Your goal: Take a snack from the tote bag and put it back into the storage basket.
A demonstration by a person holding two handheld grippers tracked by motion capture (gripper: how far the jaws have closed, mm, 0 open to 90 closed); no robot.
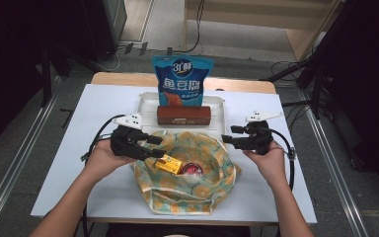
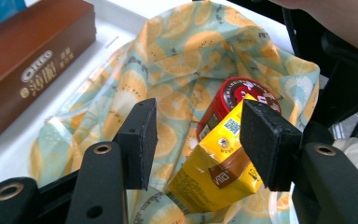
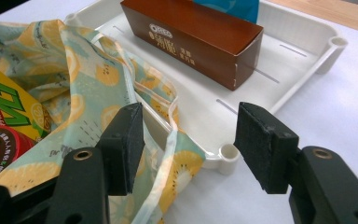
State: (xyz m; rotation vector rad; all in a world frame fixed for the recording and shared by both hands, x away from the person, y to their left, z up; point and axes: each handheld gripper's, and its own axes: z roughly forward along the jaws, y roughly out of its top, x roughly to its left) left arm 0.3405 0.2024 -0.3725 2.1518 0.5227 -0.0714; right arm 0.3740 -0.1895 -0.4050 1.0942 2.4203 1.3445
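A cloth bag point(image 1: 187, 190) printed with lemon slices lies open at the table's front middle. Inside it are a yellow drink carton point(image 1: 170, 164) and a red can point(image 1: 192, 169). My left gripper point(image 1: 157, 147) is open at the bag's left rim. In the left gripper view the yellow carton point(image 2: 219, 172) lies just beyond the spread jaws of the left gripper point(image 2: 200, 140), with the red can point(image 2: 242, 93) behind it. My right gripper point(image 1: 231, 135) is open at the bag's right rim. In the right gripper view the bag's edge point(image 3: 168, 140) lies between the jaws of the right gripper point(image 3: 191, 144).
Behind the bag a white tray point(image 1: 217, 106) holds a brown Oreo box point(image 1: 184, 115) and an upright blue snack bag point(image 1: 181, 81). The same tray point(image 3: 284, 70) and Oreo box point(image 3: 191, 37) appear in the right gripper view. Bare white table point(image 1: 94, 108) lies at both sides.
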